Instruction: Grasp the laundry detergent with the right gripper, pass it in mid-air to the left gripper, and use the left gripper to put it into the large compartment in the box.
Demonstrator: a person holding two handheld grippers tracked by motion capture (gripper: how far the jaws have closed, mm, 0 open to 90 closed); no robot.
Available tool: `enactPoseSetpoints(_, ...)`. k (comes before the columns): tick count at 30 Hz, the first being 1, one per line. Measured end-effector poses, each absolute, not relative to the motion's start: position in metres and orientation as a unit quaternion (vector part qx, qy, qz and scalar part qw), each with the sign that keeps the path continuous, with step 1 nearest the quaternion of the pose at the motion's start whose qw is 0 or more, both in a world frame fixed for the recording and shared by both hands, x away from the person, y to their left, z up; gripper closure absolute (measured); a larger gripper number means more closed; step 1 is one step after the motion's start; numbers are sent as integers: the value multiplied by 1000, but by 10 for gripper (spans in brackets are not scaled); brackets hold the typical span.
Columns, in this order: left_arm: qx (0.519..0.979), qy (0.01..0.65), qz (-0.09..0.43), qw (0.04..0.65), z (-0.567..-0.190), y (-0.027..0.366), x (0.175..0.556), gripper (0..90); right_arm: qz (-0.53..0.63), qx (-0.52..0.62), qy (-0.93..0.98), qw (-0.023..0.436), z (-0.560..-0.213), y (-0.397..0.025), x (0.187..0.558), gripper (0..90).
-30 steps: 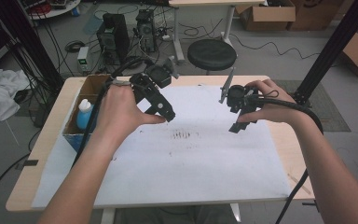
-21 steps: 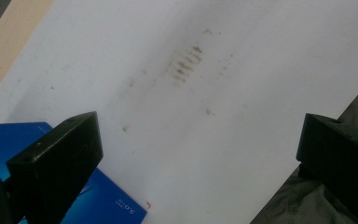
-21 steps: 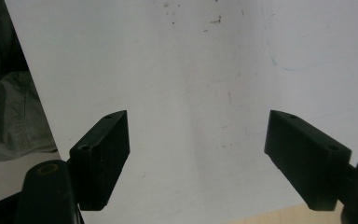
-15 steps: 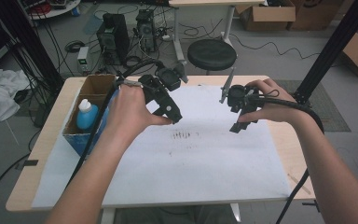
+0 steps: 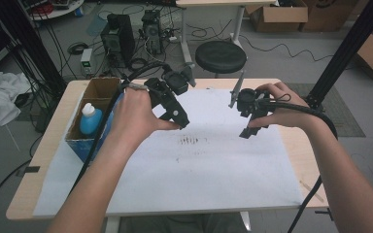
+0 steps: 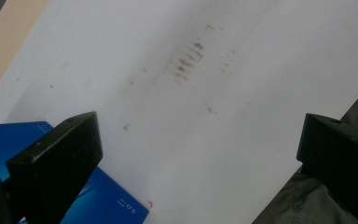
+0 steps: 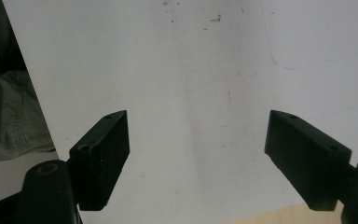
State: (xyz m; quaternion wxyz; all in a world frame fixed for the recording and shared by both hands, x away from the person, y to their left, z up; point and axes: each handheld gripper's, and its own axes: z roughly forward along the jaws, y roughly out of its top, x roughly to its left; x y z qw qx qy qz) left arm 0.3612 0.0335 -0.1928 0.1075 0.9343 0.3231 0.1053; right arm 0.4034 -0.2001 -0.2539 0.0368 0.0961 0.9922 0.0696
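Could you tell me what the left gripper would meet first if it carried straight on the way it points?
Most likely the white paper sheet covering the table: the left gripper, jaws wide open and holding nothing, looks down at it near the brownish smudges. How far off it is cannot be judged.

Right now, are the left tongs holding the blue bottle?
No, the left tongs are open over the white paper, and the blue bottle stands in the cardboard box.

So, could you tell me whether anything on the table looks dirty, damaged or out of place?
Yes: the white paper sheet has a patch of brownish smudges near its middle, between the left tool and the right tool, with smaller specks nearby. Both tools hang open above the sheet, holding nothing. Nothing looks spilled or broken.
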Motion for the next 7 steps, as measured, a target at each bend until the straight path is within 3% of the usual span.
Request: enactPoseSetpoints(7, 935, 321, 105, 106, -194, 33, 361, 5, 70, 97, 992, 39, -255, -201, 402, 221)
